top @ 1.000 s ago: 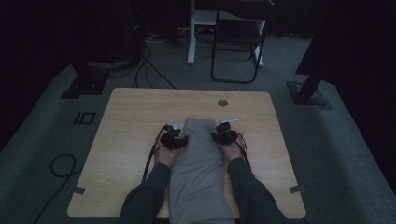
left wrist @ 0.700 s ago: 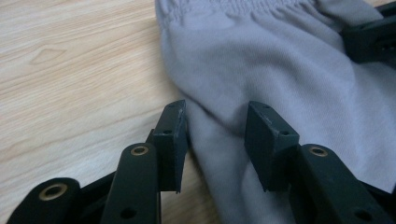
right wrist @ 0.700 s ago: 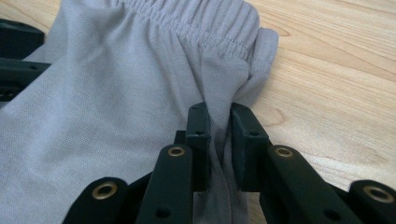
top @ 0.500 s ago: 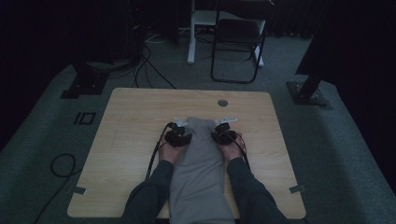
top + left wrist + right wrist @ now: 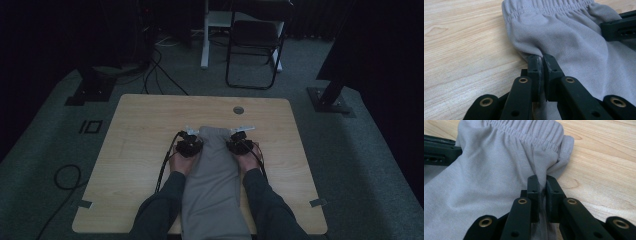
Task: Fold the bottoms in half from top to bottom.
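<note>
A grey garment (image 5: pixel 212 175) with an elastic waistband (image 5: pixel 554 6) lies lengthwise on the wooden table (image 5: pixel 140 130), waistband at the far end. My left gripper (image 5: pixel 190 145) sits at the garment's left edge just below the waistband. Its jaws have just been closing and now pinch a fold of the grey cloth (image 5: pixel 541 58). My right gripper (image 5: pixel 240 144) sits at the garment's right edge, its jaws having just closed on a fold of the same cloth (image 5: pixel 542 180). Each gripper view also shows the other gripper's black jaws across the cloth.
A round cable hole (image 5: pixel 238 110) sits in the table beyond the garment. A black folding chair (image 5: pixel 255 45) and a white stand (image 5: pixel 205 35) are on the floor behind the table. Cables (image 5: pixel 65 175) lie on the floor at the left.
The left gripper has shifted slightly right, in against the garment's left edge. The garment's top end looks narrower and more bunched between the two grippers.
</note>
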`<control>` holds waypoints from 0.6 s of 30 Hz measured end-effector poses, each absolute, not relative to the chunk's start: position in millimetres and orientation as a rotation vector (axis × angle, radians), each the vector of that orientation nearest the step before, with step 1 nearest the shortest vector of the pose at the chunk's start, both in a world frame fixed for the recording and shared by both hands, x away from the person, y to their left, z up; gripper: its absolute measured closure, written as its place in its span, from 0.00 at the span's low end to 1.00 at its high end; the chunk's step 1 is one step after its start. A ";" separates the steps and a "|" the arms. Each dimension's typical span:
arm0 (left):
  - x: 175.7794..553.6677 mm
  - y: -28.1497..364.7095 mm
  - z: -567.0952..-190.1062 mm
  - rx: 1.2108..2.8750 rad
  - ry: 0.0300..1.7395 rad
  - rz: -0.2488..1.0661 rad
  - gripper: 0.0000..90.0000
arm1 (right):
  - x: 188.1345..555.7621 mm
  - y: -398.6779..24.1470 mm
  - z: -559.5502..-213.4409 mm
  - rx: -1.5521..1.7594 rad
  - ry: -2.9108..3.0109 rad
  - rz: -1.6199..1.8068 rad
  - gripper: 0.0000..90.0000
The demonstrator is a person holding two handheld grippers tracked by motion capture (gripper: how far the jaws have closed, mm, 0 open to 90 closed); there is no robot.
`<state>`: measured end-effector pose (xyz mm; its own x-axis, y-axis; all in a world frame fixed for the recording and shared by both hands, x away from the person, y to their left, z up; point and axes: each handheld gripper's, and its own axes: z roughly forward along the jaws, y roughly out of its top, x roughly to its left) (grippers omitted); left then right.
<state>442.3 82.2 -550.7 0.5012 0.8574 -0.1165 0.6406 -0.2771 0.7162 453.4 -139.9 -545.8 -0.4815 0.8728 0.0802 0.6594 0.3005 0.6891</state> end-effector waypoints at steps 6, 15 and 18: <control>444.8 86.1 -548.1 2.010 1.240 0.378 0.96 | 455.5 -140.5 -545.8 1.386 2.263 0.980 0.96; 452.9 98.7 -510.1 1.940 1.196 0.437 0.96 | 465.1 -145.9 -526.5 1.361 2.215 1.062 0.97; 453.8 101.8 -496.0 1.912 1.182 0.459 0.96 | 469.4 -147.4 -511.7 1.345 2.187 1.095 0.97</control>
